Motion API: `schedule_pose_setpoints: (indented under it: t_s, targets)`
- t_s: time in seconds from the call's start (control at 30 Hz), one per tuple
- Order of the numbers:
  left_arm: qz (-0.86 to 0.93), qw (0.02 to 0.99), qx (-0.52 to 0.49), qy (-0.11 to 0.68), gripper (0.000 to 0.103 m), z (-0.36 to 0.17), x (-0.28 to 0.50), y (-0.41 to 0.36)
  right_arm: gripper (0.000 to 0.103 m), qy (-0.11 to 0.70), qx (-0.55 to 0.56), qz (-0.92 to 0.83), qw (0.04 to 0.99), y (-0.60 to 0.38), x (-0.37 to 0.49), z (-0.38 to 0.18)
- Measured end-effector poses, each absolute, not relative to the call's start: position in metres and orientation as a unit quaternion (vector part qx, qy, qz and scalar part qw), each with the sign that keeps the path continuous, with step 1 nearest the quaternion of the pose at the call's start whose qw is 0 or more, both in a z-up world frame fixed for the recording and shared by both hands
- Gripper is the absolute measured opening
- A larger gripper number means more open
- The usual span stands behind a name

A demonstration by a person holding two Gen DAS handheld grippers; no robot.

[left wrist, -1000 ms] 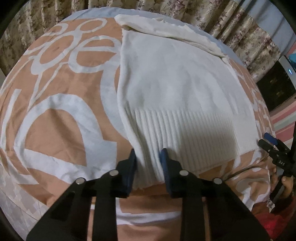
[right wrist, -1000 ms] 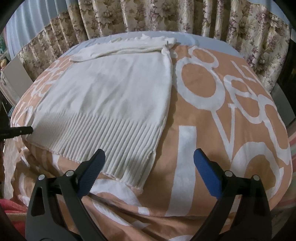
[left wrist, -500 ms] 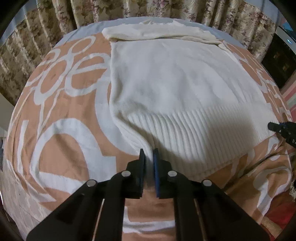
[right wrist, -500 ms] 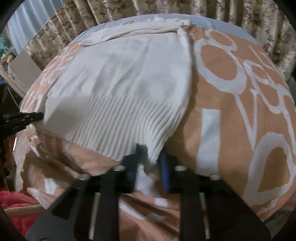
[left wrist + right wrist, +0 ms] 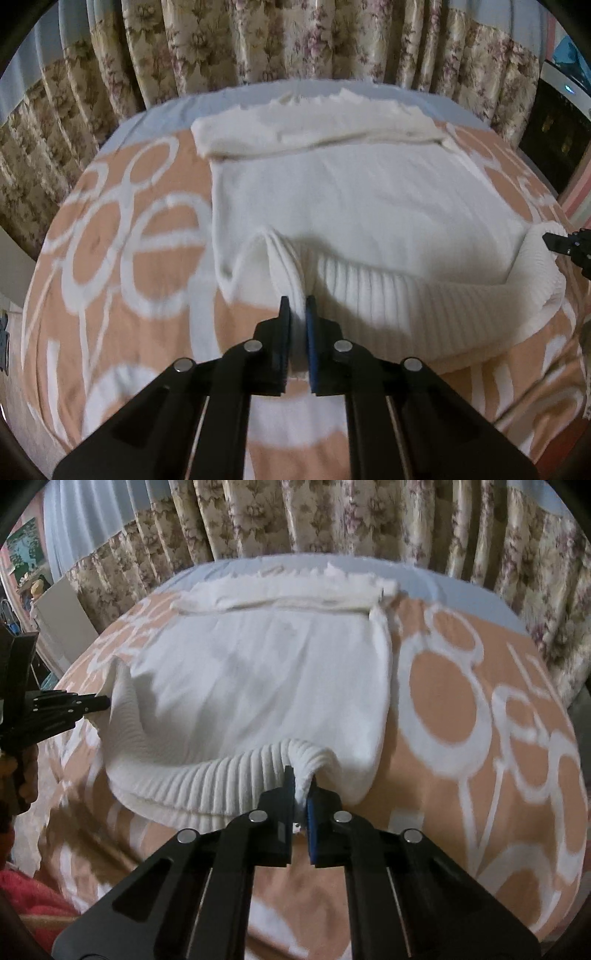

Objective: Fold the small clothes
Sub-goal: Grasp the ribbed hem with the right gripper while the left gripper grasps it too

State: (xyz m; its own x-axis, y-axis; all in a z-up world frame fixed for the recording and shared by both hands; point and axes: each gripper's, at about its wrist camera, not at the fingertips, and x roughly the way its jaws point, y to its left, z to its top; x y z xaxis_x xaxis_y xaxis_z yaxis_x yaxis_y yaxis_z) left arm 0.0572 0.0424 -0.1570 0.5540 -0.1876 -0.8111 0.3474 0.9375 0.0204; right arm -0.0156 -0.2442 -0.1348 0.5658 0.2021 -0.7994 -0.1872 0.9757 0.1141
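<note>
Left wrist view: left hand-held gripper (image 5: 298, 301), jaws closed on the ribbed hem (image 5: 388, 295) of a white knit sweater (image 5: 351, 206) at its left corner; cloth pinched and raised into a ridge.

Right wrist view: right hand-held gripper (image 5: 300, 777), jaws closed on the same hem at the opposite, right corner; ribbing bunches over the tips.

Item: sweater, lying flat on a bed with an orange-and-white patterned cover (image 5: 461, 709). Body extends straight ahead of both grippers, away from the person. Sleeves appear folded across the far end into a band (image 5: 314, 125), though motion blur leaves that uncertain.

Key relation: the hem runs crosswise between the two grippers; the garment's long axis runs from hem to far band. Each gripper holds the corner on its own side, neither nearer the far end.

Judgement: next move likely carries the hem forward over the body toward the band; both corners should travel level to keep the fold square.

Background: floral curtains (image 5: 295, 40).
</note>
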Motion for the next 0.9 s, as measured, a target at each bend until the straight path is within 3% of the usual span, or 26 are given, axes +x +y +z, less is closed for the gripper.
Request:
schedule_pose_setpoints:
  t_s: [0.63, 0.9]
  targets:
    - [-0.125, 0.914, 0.141, 0.359, 0.008, -0.118, 0.211, 0.022, 0.006, 0.363, -0.021, 0.086, 0.928, -0.265, 0.14, -0.111]
    - [-0.131, 0.905, 0.137, 0.38, 0.008, -0.128, 0.302, 0.013, 0.006, 0.36, -0.023, 0.064, 0.93, -0.284, 0.23, -0.105]
